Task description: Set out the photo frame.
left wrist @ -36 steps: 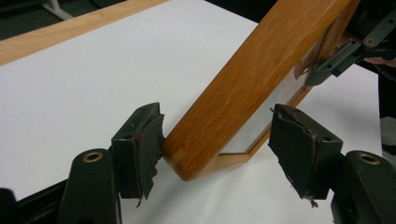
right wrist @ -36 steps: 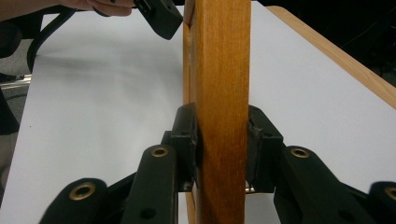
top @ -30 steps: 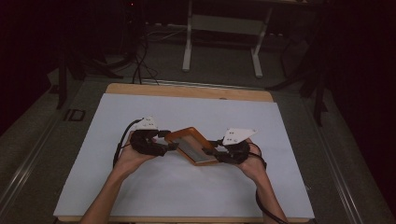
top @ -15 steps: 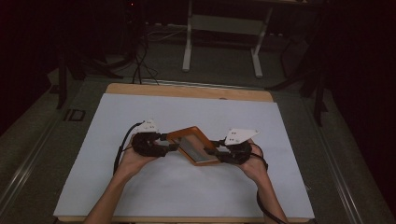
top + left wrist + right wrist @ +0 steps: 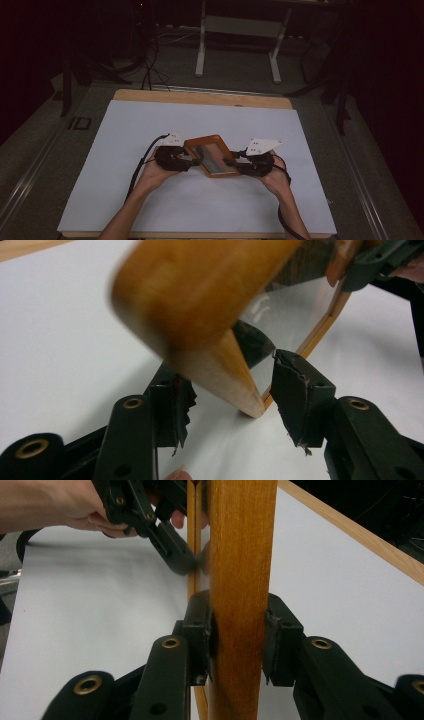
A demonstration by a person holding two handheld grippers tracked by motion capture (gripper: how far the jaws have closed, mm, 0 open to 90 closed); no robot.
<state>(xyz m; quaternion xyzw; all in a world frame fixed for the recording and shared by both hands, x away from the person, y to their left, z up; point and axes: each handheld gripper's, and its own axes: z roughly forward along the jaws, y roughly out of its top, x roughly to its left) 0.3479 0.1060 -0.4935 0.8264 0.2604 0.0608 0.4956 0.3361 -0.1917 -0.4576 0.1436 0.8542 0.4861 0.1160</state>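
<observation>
Two claws: we work on one wooden frame, tilted above the worktop.
Right claw: holds its edge tight.
Left claw: has been closing round a corner, not pressing yet.
Next: we squeeze gently.

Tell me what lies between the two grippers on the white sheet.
The wooden-framed mirror, seen in the high view: right gripper clamps its frame, left gripper has been closing around its corner.

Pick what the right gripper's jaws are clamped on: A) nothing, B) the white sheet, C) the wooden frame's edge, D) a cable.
C: in the right gripper view the right gripper has both pads pressed against the upright edge of the wooden frame.
</observation>
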